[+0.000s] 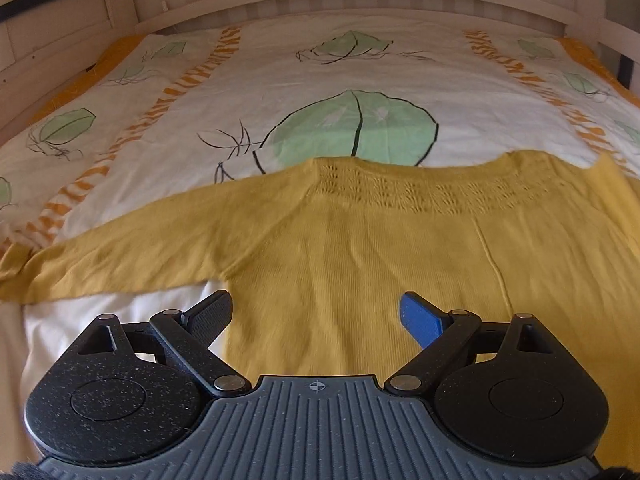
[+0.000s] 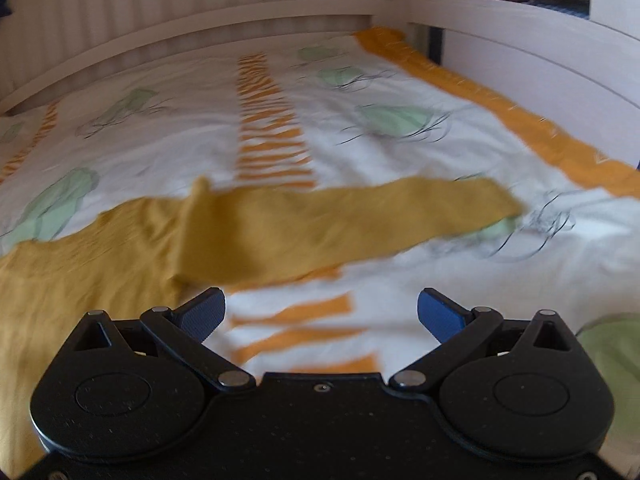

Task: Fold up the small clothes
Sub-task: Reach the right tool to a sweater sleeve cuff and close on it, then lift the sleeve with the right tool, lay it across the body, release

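- Left wrist view: your left gripper [image 1: 316, 314] hangs with its jaws spread wide and nothing between them; one finger pad is black, the other blue.
- The yellow knit sweater [image 1: 360, 248] lies flat on the bedspread [image 1: 280, 76], directly ahead of and beneath that gripper, with its openwork collar band [image 1: 400, 190] at the far edge.
- The sweater's left sleeve [image 1: 120, 256] stretches out sideways from the body, flat on the cloth, its cuff reaching the picture's left border.
- Beyond the sweater's collar sits a large green leaf print [image 1: 352, 128] on the bedspread (the sweater's top edge overlaps the bottom of that leaf).
- Further beyond the sweater, the pale bed frame [image 1: 320, 4] curves along the far side.
- Right wrist view: your right gripper [image 2: 320, 312] is likewise released, jaws far apart and empty, over bare bedspread [image 2: 180, 120] with orange stripes, just to the right of the sweater's body.
- The sweater [image 2: 80, 280] fills the lower left here, and its right sleeve [image 2: 340, 220] runs across the picture away from the body, ahead of the open jaws (this view is motion-blurred, so whether the sleeve lies fully flat is hard to tell).
- Well to the right of the sweater, a green cloth [image 2: 612, 368] shows at the picture's edge beside the gripper; what it is you cannot tell.
- Past the sleeve, the bedspread's orange border [image 2: 500, 112] follows the white bed rail [image 2: 540, 40].
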Motion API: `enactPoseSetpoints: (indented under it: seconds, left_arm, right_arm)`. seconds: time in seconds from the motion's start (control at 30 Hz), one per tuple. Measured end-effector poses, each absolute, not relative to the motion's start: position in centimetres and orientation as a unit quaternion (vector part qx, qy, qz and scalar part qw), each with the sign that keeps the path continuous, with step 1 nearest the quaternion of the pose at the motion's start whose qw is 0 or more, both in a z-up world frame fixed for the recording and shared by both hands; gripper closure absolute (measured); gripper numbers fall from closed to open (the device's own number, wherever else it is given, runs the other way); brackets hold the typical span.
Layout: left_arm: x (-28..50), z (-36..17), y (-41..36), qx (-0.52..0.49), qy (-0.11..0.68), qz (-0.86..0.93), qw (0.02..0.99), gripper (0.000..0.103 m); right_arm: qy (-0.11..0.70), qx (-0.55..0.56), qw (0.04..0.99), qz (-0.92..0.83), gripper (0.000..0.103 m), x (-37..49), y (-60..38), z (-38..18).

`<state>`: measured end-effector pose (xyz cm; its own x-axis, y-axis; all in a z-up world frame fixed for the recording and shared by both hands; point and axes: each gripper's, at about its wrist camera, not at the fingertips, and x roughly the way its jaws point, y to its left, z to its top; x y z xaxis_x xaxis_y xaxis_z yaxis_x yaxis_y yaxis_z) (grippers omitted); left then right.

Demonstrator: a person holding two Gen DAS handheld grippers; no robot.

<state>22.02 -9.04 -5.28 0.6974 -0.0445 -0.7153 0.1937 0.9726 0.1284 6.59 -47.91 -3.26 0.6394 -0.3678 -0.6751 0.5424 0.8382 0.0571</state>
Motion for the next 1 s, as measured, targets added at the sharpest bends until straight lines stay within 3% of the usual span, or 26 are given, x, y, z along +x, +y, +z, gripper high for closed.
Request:
enactPoseSetpoints:
  seconds: [0.07,0.13,0.17,0.43,0.7,0.77,0.9,1.0]
  left_arm:
    - [23.4,-5.8,-9.4,0.088,0.381,-0.061,0.918,0.012]
    - [24.6,-6.5,-9.7,0.079,0.380,-0.054,0.920,0.012]
    - [25.2,-6.8,-9.9,0.077,0.383,-0.052,0.919,0.012]
    - [28.0,-9.5,-11.5,0.080,0.395,-0.052,0.914,0.012]
    - [27.0,-11.2,-11.3,0.059,0.344,-0.065,0.935,0.009]
    - [27.2,-11.3,-11.2,0.055,0.346,-0.062,0.934,0.005]
    - [27.5,-11.4,-11.4,0.055,0.352,-0.053,0.933,0.000]
    - [27.6,-11.5,-11.4,0.055,0.353,-0.053,0.933,0.000]
  right_arm:
    - [0.338,0.128,0.891,-0.276,0.004,7.4,-50.6,-3.5]
    - [0.342,0.131,0.883,-0.294,0.016,8.0,-52.9,-4.0]
    - [0.346,0.134,0.877,-0.305,0.018,8.5,-54.2,-4.4]
    - [0.354,0.194,0.825,-0.396,0.019,9.9,-62.9,-7.2]
    - [0.330,0.264,0.814,-0.398,0.021,10.2,-66.3,-9.8]
    - [0.326,0.260,0.818,-0.396,0.036,10.6,-66.6,-9.9]
    - [0.319,0.252,0.830,-0.381,0.086,10.8,-66.7,-9.4]
    - [0.312,0.257,0.833,-0.378,0.088,10.5,-66.7,-8.2]
